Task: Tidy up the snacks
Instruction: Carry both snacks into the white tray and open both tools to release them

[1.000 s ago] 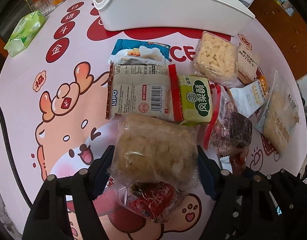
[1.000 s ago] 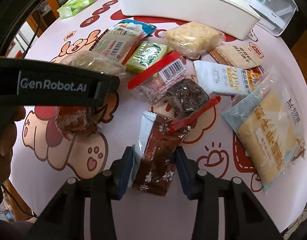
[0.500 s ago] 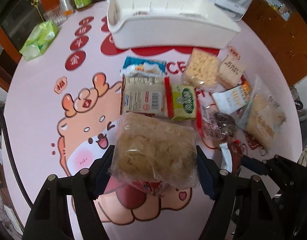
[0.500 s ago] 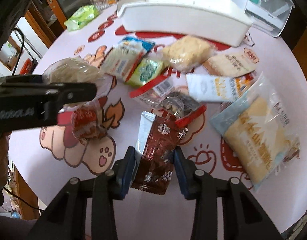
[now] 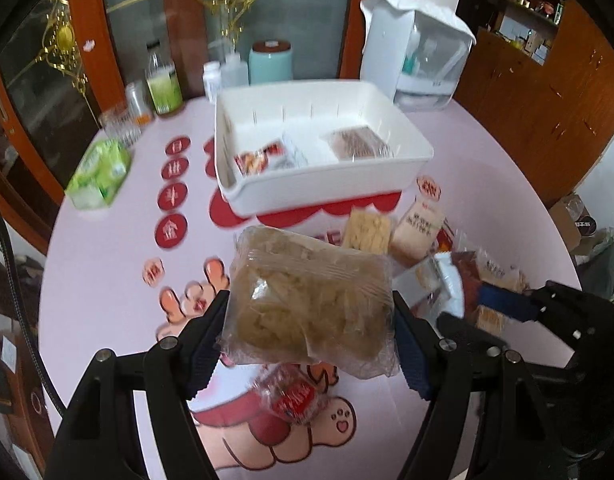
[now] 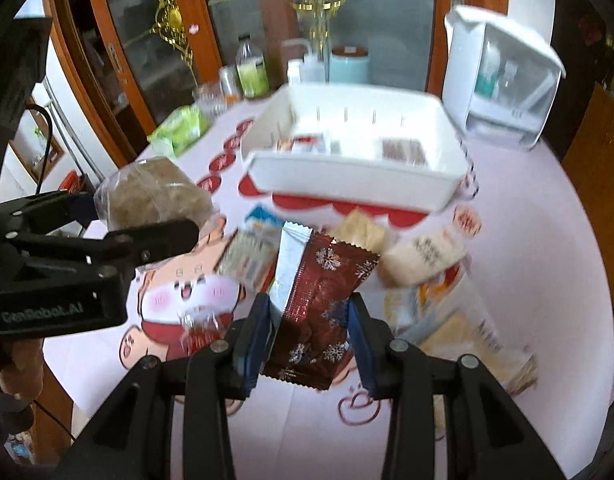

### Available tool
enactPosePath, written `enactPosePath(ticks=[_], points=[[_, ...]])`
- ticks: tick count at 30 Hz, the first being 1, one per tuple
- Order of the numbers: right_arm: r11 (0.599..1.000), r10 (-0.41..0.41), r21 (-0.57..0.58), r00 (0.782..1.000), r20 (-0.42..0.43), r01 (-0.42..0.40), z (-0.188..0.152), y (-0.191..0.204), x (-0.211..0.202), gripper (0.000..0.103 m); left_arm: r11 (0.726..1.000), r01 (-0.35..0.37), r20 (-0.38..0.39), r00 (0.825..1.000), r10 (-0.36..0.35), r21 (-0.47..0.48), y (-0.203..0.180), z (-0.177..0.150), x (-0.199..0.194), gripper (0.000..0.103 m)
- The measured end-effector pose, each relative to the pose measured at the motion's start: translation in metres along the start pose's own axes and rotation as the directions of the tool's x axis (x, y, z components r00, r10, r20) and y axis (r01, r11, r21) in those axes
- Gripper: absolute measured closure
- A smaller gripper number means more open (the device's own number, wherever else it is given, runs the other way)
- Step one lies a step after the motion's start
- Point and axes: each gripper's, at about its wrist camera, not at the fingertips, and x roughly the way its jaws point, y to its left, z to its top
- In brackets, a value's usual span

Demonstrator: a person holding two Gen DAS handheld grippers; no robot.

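Two snacks hang above the pink desk: a clear-wrapped tan crispy cake clamped between the left tool's pads, a dark red snowflake packet pinched by the right tool, both short of the white bin.

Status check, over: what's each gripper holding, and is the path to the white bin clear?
Left gripper shut on clear-wrapped brown snack. Right gripper shut on dark red packet. White bin ahead, nothing blocking.
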Motion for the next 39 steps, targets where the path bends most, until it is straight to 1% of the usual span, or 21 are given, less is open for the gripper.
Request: enactPosePath(ticks=[5,9,13,18,19,22,25,32,37,39], points=[[0.999,-0.031,-0.031,0.998,0.060,0.033,0.031,-0.007,-0.008,0.064,0.998,-0.056,0.046,0.997,0.055,0.022,0.006,0.027,-0.007,0.029],[0.997,-0.061,-0.045,0.992,0.112,0.067,0.059,-0.012,-0.014,0.064,0.994,-0.105,0.088,0.991,0.101,0.034,0.013,0.053,-0.010,0.029],[0.989,-0.118,-0.064,0.974,0.191,0.133,0.095,-0.016,-0.021,0.064,0.989,-0.147,0.137,0.980,0.141,0.033,0.021,0.082,-0.011,0.029],[0.978,-0.182,-0.057,0.949,0.258,0.202,0.134,-0.022,-0.017,0.064,0.986,-0.169,0.183,0.969,0.164,0.012,0.027,0.117,-0.010,0.029],[0.976,-0.191,-0.050,0.946,0.261,0.211,0.140,-0.023,-0.014,0.064,0.985,-0.173,0.194,0.967,0.168,0.012,0.026,0.123,-0.009,0.029],[0.980,-0.192,-0.007,0.949,0.249,0.200,0.159,-0.032,0.000,0.064,0.979,-0.201,0.222,0.956,0.194,0.010,0.024,0.140,-0.002,0.028],[0.981,-0.196,0.038,0.955,0.223,0.192,0.172,-0.044,0.020,0.063,0.978,-0.208,0.225,0.953,0.202,0.002,0.025,0.154,0.013,0.028],[0.979,-0.196,0.080,0.970,0.145,0.186,0.186,-0.061,0.071,0.063,0.980,-0.201,0.180,0.963,0.198,-0.005,0.026,0.176,0.056,0.028],[0.977,-0.209,0.073,0.972,0.102,0.203,0.190,-0.067,0.104,0.062,0.981,-0.195,0.132,0.972,0.192,0.007,0.026,0.185,0.092,0.028],[0.978,-0.200,0.080,0.976,0.087,0.193,0.191,-0.071,0.115,0.061,0.980,-0.200,0.111,0.974,0.197,0.017,0.026,0.187,0.107,0.028]])
